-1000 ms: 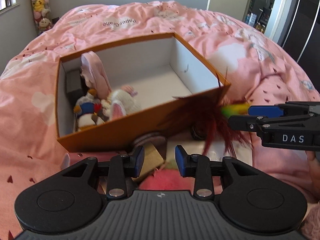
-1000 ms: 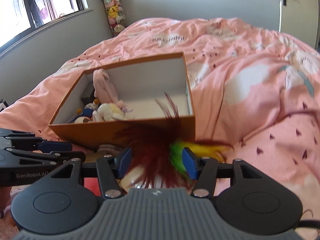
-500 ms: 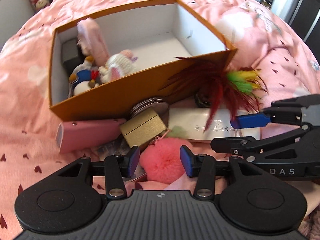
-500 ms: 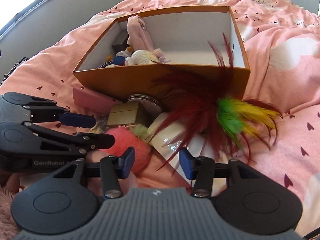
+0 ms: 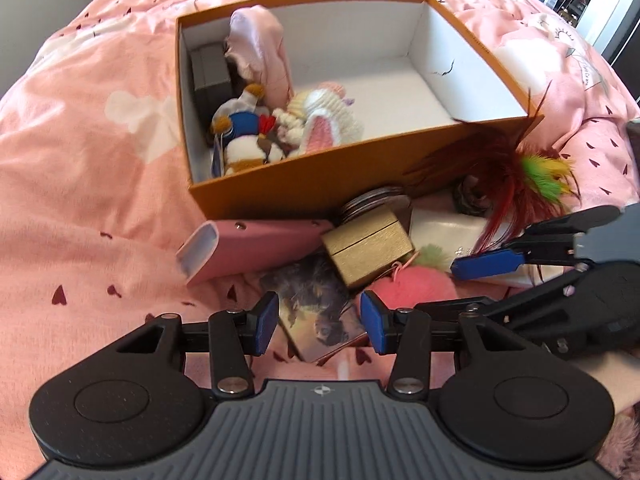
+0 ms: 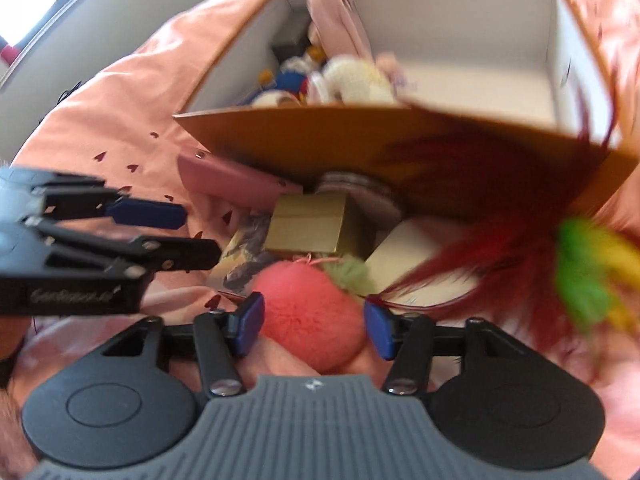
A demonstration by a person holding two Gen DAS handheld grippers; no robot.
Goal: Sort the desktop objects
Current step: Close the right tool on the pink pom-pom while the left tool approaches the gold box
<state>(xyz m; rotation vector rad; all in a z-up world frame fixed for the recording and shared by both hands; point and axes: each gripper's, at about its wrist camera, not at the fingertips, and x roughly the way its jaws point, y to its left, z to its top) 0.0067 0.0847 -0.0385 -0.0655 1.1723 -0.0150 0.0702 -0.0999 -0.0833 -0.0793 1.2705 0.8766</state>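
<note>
My two wrist cameras both look steeply down from close above the bed, sharing the orange box (image 5: 304, 184) (image 6: 320, 140) and the clutter before it, left view sharp, right blurred.

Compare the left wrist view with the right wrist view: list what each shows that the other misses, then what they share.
Only the left wrist view: the picture card's image lying under the open left gripper, and sharp detail of the plush toys inside the orange box.

Only the right wrist view: the pink pompom sitting between the right gripper's fingers as they open, not pressed.

Both: the orange box, the pink case, the gold box, the red feather toy and the pink bedspread.
</note>
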